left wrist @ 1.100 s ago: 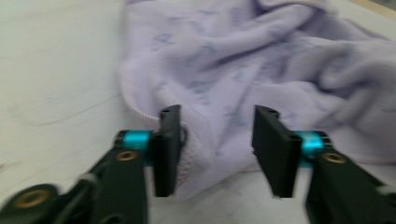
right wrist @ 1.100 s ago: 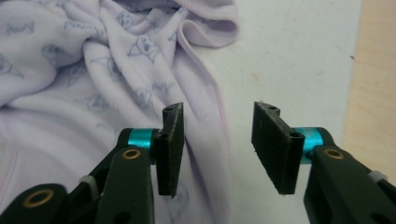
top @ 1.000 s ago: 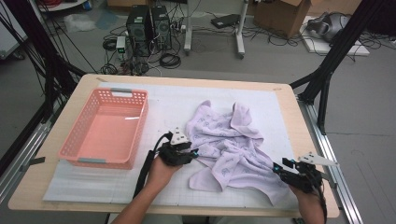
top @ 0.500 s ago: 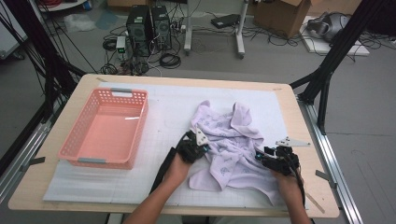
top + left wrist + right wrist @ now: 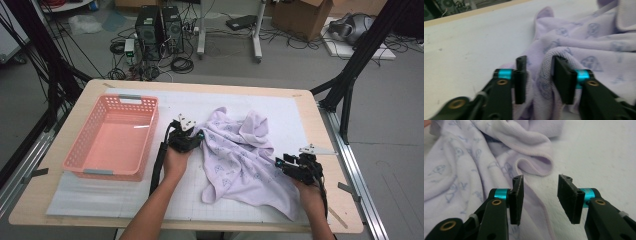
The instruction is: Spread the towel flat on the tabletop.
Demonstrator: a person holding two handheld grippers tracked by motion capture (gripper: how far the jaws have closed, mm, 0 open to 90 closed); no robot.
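High view: the left gripper (image 5: 196,138) sits at the left edge of the lilac printed garment (image 5: 245,160), which lies crumpled on the white mat (image 5: 100,195) right of centre. The right gripper (image 5: 281,165) rests at the garment's right edge, near the table's front right. The pink basket (image 5: 75,162) stands on the mat's left side, well apart from the garment; its interior holds nothing.

Left gripper view: the jaws stand part open, having just been opening. A ribbed hem fold (image 5: 541,75) of the garment lies between them, touching the right jaw.

Right gripper view: the jaws stand apart, having just been closing. A garment edge (image 5: 536,202) lies flat between them, unclamped.
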